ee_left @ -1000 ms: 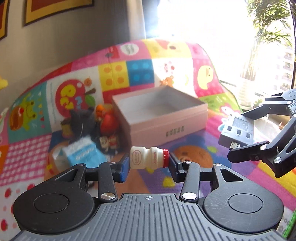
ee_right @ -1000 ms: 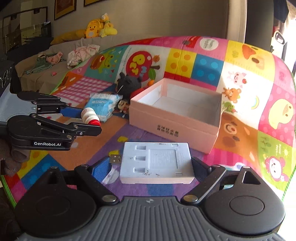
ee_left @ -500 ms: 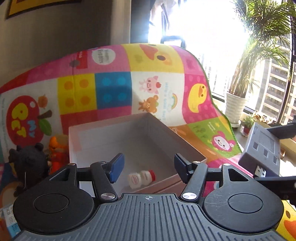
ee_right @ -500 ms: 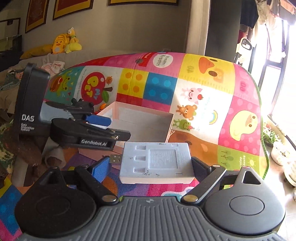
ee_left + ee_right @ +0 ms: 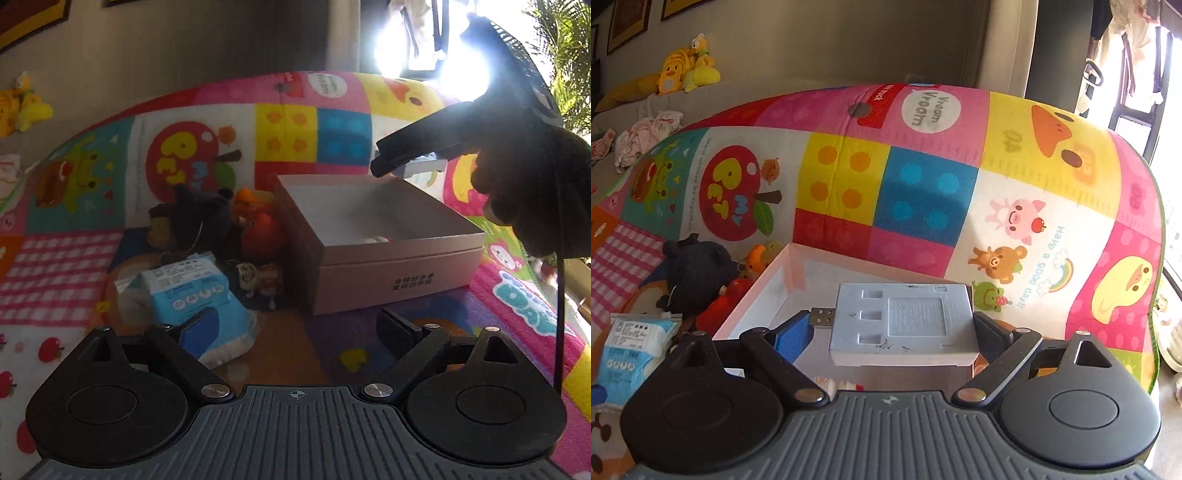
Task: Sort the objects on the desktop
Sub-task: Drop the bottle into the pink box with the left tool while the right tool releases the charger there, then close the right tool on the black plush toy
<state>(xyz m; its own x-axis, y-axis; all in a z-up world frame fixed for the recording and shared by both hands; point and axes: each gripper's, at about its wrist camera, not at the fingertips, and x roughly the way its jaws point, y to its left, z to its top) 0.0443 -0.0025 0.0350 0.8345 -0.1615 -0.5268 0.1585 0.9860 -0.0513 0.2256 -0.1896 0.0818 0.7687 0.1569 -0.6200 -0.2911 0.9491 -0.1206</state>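
Note:
A pink cardboard box [image 5: 399, 275] stands open on the colourful play mat; it also shows in the right wrist view [image 5: 764, 291]. The small white yogurt bottle [image 5: 375, 240] lies inside it, mostly hidden by the front wall. My left gripper [image 5: 295, 332] is open and empty, in front of the box. My right gripper [image 5: 892, 334] is shut on a light grey USB charger block [image 5: 905, 323] and holds it above the box. In the left wrist view the right gripper [image 5: 410, 158] hangs over the box's far right corner.
Left of the box lie a blue and white tissue pack [image 5: 192, 291], a black plush toy [image 5: 199, 218], a red and orange toy [image 5: 258, 232] and a small figure [image 5: 255, 278]. A sofa with yellow plush toys [image 5: 683, 70] stands behind the mat.
My left gripper let the yogurt bottle go into the box, then drew back and to the left. My right gripper carried the charger block forward, over the box.

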